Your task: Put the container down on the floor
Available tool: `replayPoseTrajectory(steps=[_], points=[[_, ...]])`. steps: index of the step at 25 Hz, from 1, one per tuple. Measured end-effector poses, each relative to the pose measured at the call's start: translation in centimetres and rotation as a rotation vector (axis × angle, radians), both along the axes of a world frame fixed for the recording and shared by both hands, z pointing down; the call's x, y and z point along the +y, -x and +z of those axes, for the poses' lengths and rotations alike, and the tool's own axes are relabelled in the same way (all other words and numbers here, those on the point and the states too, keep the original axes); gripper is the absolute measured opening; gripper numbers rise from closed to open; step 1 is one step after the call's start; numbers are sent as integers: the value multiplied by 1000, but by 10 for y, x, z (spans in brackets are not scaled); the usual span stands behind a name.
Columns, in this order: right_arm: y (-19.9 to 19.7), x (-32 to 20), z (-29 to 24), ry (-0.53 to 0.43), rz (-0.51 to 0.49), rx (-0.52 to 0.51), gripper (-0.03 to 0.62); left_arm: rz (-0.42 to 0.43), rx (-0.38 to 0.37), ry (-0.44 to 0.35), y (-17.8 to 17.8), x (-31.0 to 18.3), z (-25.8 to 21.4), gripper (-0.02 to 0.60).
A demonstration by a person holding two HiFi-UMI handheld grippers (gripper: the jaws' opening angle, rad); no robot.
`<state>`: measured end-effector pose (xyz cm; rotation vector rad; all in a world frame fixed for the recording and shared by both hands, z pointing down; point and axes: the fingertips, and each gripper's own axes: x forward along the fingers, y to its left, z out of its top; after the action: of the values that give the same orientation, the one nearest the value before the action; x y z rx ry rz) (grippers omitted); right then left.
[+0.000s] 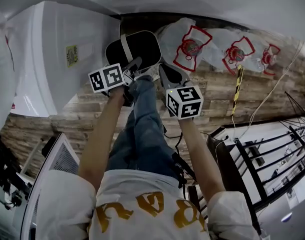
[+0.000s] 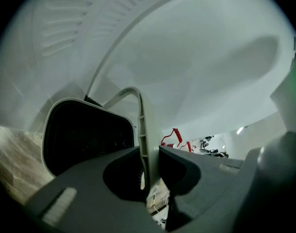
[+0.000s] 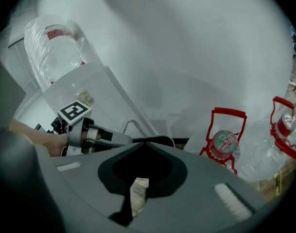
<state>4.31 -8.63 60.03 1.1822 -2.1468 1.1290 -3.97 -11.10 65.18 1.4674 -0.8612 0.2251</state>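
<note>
The container (image 1: 133, 48) is a black bin with a white rim and a thin pale bail handle (image 2: 142, 130). In the head view it lies ahead of the person's legs, over the wood floor (image 1: 92, 111). My left gripper (image 1: 133, 67) is shut on that handle, and the left gripper view shows the strip pinched between the jaws (image 2: 148, 152) with the bin's dark mouth (image 2: 84, 140) to the left. I cannot tell whether the bin touches the floor. My right gripper (image 1: 166, 73) stays just right of the bin, shut and holding nothing (image 3: 144, 143). The right gripper view shows the left gripper (image 3: 96, 136).
Three clear water jugs with red handles (image 1: 190, 46) (image 1: 237, 51) (image 1: 270, 56) lie by the wall behind the bin. A white appliance (image 1: 57, 54) stands to the left. At the right are a black wire rack (image 1: 272, 149) and a yellow-black striped bar (image 1: 237, 89).
</note>
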Motion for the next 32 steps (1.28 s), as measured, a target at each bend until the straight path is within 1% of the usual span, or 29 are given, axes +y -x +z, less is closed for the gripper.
replayPoseTrajectory(steps=[5,13,17,21,27,32], points=[[9,-1,18,13,-26,-5,28,-2,-18,20,3,4,27,58],[32,2,51,36,-100,14,28,-13,-61,51,15,6,69,58],[34,-3,69,54,-93,-4,28,6,-89,58,16,2,88,60],[40,-3,88,60,-106,3,28,30,-117,71,23,6,111,60],[47,2,118,59,-114,33,28,40,-127,82,29,4,140,60],[54,6,143,77,-134,48,28,60,-139,87,31,3,163,60]])
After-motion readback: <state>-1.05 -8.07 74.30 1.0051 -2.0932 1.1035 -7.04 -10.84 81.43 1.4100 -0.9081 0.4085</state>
